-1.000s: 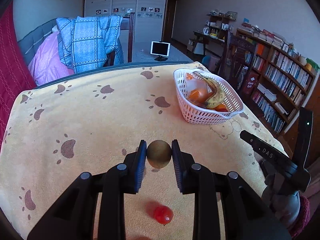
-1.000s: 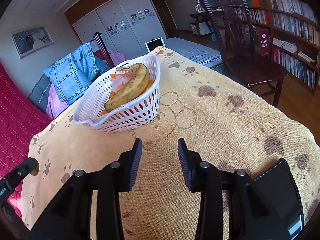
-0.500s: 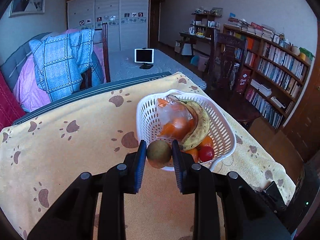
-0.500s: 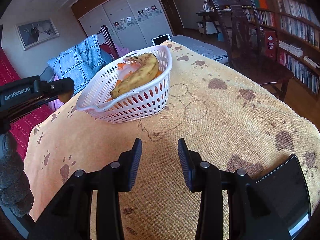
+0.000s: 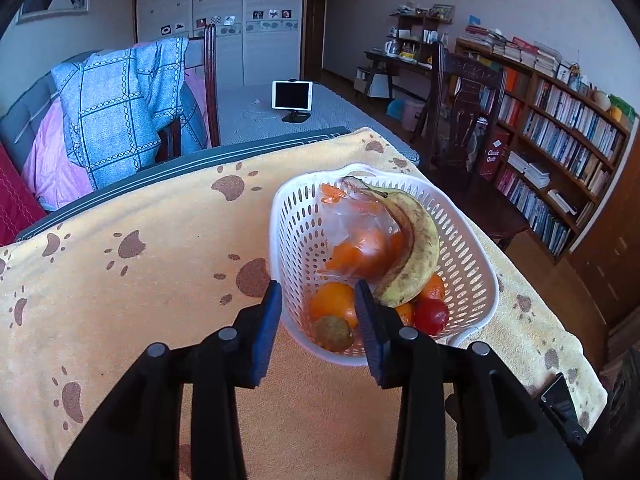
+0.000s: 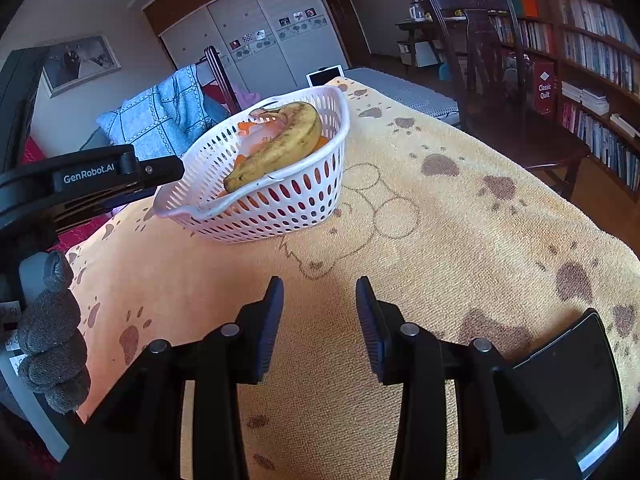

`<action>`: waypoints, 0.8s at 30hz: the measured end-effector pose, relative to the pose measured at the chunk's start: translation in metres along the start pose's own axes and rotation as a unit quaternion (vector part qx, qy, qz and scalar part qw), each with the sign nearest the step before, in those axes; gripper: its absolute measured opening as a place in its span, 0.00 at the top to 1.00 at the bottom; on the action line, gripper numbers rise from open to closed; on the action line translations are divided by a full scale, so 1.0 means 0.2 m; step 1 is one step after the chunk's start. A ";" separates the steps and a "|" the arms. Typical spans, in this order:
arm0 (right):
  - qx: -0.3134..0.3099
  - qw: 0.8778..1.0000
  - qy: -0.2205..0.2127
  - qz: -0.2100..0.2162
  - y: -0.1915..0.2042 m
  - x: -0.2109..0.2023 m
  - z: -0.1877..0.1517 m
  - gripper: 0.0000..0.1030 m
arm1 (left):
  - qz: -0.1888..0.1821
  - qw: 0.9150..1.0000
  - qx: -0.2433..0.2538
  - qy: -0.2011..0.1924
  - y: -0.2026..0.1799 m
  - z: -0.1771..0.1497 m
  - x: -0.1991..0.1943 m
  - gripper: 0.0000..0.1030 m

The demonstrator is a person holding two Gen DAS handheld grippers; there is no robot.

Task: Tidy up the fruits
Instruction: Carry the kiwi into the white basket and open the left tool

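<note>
A white plastic basket (image 5: pixel 472 264) stands on the paw-print cloth and also shows in the right wrist view (image 6: pixel 288 204). It holds a spotted banana (image 5: pixel 416 248), bagged oranges (image 5: pixel 360 248), an orange (image 5: pixel 334 304), a red tomato (image 5: pixel 432 316) and a brown kiwi (image 5: pixel 334 334). My left gripper (image 5: pixel 318 300) hangs open over the basket's near rim, the kiwi lying loose below it. My right gripper (image 6: pixel 318 300) is open and empty above the cloth, in front of the basket.
A black tablet-like device (image 6: pixel 568 392) lies on the cloth at the right front. A chair draped with a blue blanket (image 5: pixel 128 108) stands behind the table. A wooden chair (image 6: pixel 500 64) and bookshelves (image 5: pixel 560 148) are to the right.
My left gripper carried the kiwi from the cloth to the basket, opened and let it fall in. The right gripper has stayed nearly still.
</note>
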State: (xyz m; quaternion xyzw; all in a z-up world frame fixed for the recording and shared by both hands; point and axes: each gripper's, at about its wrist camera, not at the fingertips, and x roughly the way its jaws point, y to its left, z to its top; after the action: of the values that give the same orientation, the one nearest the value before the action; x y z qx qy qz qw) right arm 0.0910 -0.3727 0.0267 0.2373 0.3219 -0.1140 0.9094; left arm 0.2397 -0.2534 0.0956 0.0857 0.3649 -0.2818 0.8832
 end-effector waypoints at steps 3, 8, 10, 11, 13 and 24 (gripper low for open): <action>-0.002 1.000 0.000 0.000 0.00 0.00 0.00 0.62 | 0.002 1.000 -0.009 -0.005 0.03 0.00 -0.04 0.49; -0.002 1.000 -0.001 0.000 0.00 0.00 0.00 0.62 | 0.012 0.999 -0.030 -0.011 0.11 0.00 -0.12 0.26; -0.003 1.000 -0.001 0.001 0.01 0.00 0.00 0.62 | 0.019 0.999 -0.043 -0.016 0.16 -0.02 -0.16 0.21; -0.004 1.000 -0.001 0.001 0.01 0.00 0.00 0.62 | 0.018 0.998 -0.051 -0.015 0.19 -0.02 -0.17 0.21; -0.006 1.000 -0.002 0.002 0.01 0.00 0.00 0.62 | 0.023 0.997 -0.066 -0.014 0.24 -0.04 -0.20 0.21; -0.021 1.000 -0.013 0.011 0.04 -0.03 -0.01 0.51 | 0.046 0.994 -0.102 -0.021 0.42 -0.17 -0.37 0.21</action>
State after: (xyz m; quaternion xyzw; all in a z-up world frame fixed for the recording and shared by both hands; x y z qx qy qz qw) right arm 0.0885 -0.3641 0.0319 0.2206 0.3098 -0.1007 0.9194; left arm 0.2227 -0.1396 0.1182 0.0062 0.3686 -0.2041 0.9069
